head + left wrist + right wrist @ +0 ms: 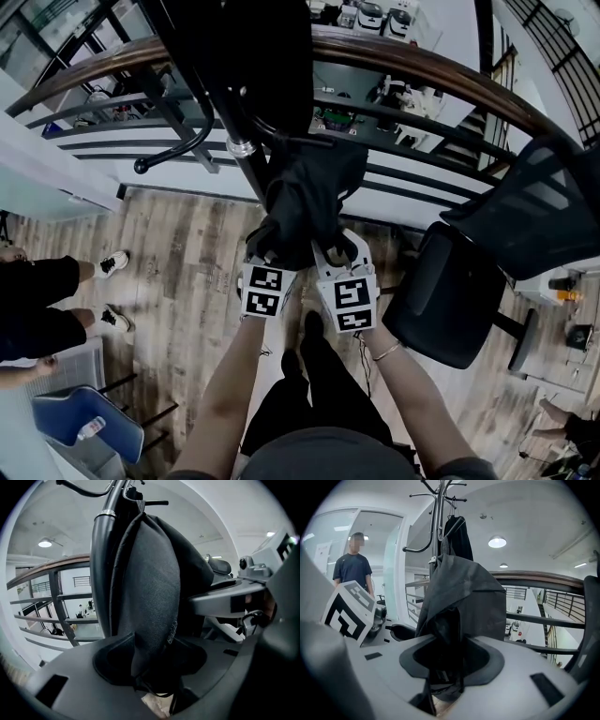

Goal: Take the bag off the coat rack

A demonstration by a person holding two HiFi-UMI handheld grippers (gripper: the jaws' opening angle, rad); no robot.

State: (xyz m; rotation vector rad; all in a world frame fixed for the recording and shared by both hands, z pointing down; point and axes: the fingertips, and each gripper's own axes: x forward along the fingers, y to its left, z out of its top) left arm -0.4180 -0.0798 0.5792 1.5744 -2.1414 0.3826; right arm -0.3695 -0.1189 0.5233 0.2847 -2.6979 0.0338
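Note:
A black cloth bag [305, 202] hangs from the black coat rack [246, 159], right beside its pole. Both grippers meet at the bag's lower end, side by side. My left gripper [267, 248] has the bag's bottom fold pinched between its jaws; in the left gripper view the bag [150, 583] rises from the left gripper [150, 660] along the coat rack pole [101, 564]. My right gripper [337, 251] grips the bag's other lower corner; in the right gripper view the right gripper [450, 660] has bunched fabric of the bag [459, 592] in it. The bag's hanging loop is hidden.
A black office chair [450, 291] stands close at the right. A curved wooden railing [422, 61] runs behind the rack. A seated person's legs [37, 300] are at the left, and another person [351, 569] stands beyond. A second dark garment [457, 536] hangs higher on the rack.

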